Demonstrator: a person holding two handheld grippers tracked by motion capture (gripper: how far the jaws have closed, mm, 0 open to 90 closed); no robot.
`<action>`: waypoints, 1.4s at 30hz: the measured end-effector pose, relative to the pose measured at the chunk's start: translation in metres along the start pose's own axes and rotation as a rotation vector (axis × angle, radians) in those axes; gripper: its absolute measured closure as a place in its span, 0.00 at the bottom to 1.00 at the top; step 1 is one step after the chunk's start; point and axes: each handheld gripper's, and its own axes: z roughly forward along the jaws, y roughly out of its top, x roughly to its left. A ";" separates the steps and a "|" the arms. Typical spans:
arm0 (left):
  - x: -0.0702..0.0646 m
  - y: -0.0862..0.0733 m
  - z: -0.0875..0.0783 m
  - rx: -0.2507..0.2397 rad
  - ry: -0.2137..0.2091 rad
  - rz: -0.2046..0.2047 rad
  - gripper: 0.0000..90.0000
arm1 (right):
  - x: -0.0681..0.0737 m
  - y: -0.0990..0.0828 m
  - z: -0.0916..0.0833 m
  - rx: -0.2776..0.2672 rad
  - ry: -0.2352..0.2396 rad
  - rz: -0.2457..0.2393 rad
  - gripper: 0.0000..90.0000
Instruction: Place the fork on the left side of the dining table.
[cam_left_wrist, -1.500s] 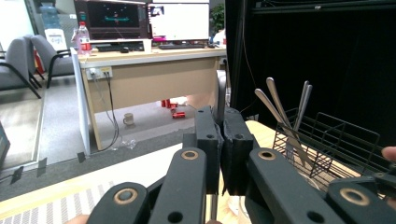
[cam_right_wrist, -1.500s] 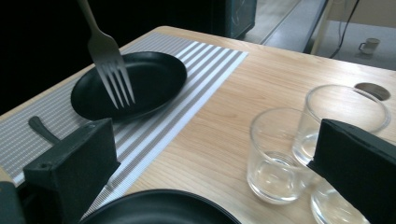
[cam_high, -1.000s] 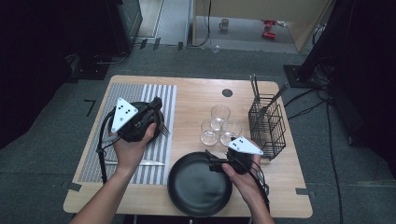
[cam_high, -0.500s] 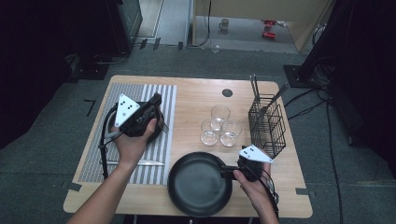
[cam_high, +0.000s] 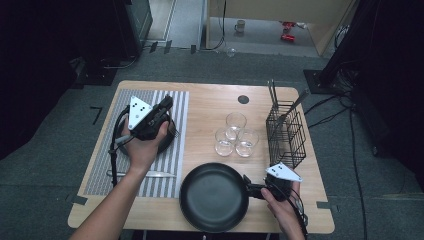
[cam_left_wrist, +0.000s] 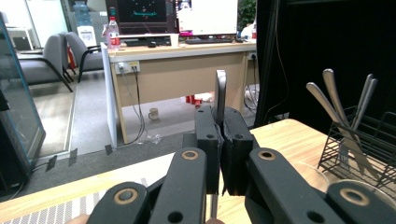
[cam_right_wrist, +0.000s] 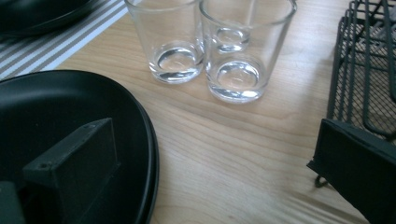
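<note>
The left tongs (cam_left_wrist: 223, 140) pinch a piece of cutlery (cam_left_wrist: 220, 95) upright above the striped mat (cam_high: 170, 165). The right tongs (cam_right_wrist: 205, 172) stand spread, one jaw over the black pan (cam_high: 214, 196) at the desk's (cam_high: 210, 105) near edge, beside three glasses (cam_high: 235, 135)

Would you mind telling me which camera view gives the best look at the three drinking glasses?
The right gripper view: two glasses stand close, their clear walls and thick bases sharp, a third behind them. The high view shows all three glasses clustered between the black plate and the wire basket, but small. The left gripper view catches just a glass rim at its lower right.
</note>
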 end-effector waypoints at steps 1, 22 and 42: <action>0.000 -0.001 0.001 0.000 0.000 0.001 0.98 | -0.002 -0.001 0.000 0.001 -0.001 0.004 0.00; 0.012 -0.011 0.028 0.006 0.052 0.016 0.98 | -0.030 -0.026 -0.003 0.070 -0.044 0.037 0.00; 0.020 -0.011 0.041 0.004 0.060 0.011 0.98 | -0.048 -0.042 0.001 0.149 -0.070 0.036 0.00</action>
